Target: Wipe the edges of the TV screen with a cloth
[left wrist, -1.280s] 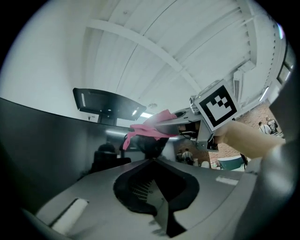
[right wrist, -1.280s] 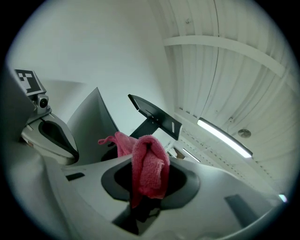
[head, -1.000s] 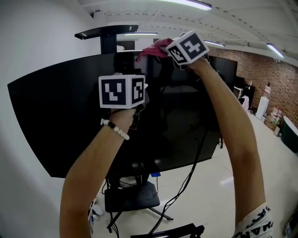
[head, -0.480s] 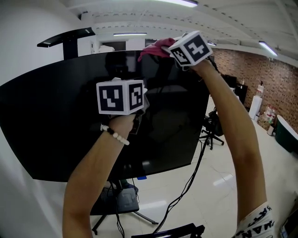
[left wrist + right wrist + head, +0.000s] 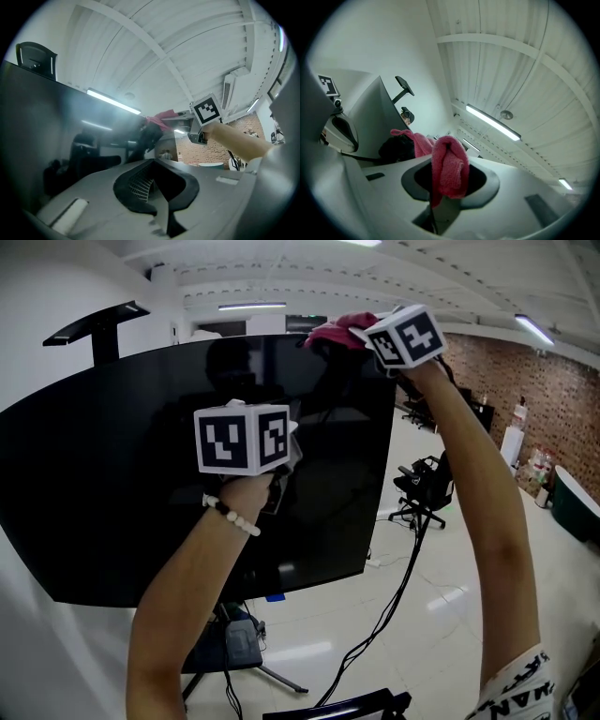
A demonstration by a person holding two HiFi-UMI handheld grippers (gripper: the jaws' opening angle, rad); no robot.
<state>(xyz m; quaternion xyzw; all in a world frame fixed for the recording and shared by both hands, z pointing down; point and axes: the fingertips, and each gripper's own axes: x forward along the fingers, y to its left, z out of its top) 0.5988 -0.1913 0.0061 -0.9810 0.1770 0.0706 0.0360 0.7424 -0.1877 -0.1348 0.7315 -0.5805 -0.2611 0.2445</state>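
Note:
A large black TV screen (image 5: 141, 484) stands on a stand and fills the left of the head view. My right gripper (image 5: 352, 334) is raised to the screen's top edge near its right corner, shut on a pink cloth (image 5: 336, 329) that lies over that edge. In the right gripper view the pink cloth (image 5: 449, 171) is pinched between the jaws, with the screen (image 5: 370, 126) seen edge-on at the left. My left gripper (image 5: 281, 451) is held against the middle of the screen; in the left gripper view its jaws (image 5: 152, 187) are shut with nothing between them.
The TV stand's legs and base (image 5: 234, 643) with loose cables (image 5: 375, 624) sit on the pale floor below. An office chair (image 5: 422, 486) stands behind the screen's right side. A brick wall (image 5: 497, 381) runs along the right.
The right gripper with the cloth has slid rightward along the screen's top edge, close to the right corner. The view has shifted; the left gripper stays on the screen's middle.

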